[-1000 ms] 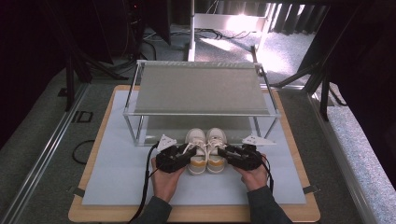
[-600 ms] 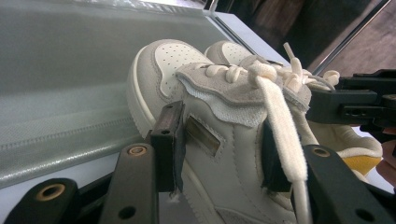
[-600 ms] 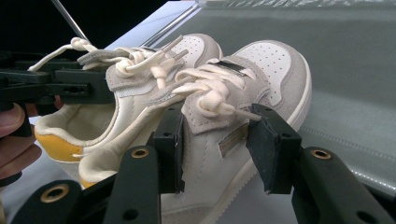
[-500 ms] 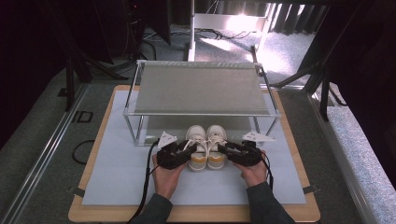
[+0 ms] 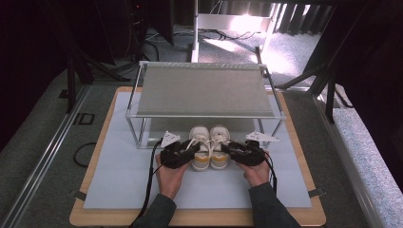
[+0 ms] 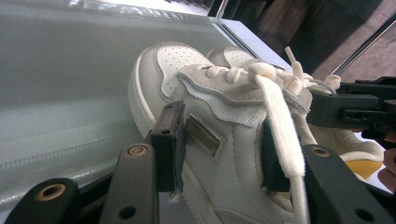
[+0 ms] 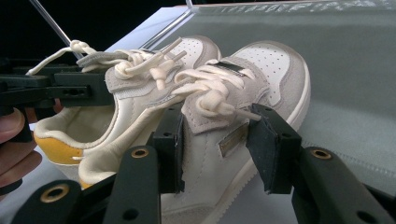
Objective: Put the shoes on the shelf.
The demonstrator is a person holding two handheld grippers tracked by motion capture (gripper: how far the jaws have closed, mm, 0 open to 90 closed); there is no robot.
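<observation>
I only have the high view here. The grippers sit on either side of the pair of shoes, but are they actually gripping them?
Observer: The left gripper is. Its own view shows both pads pressed against the sides of the left shoe.
Operator: And the other one?
Observer: The right gripper is clamped across the right shoe, with that shoe's small metal tag between its pads.
Operator: Are any laces in the way?
Observer: Yes. In the left gripper view a loose lace from the left shoe hangs down over one jaw.
</observation>
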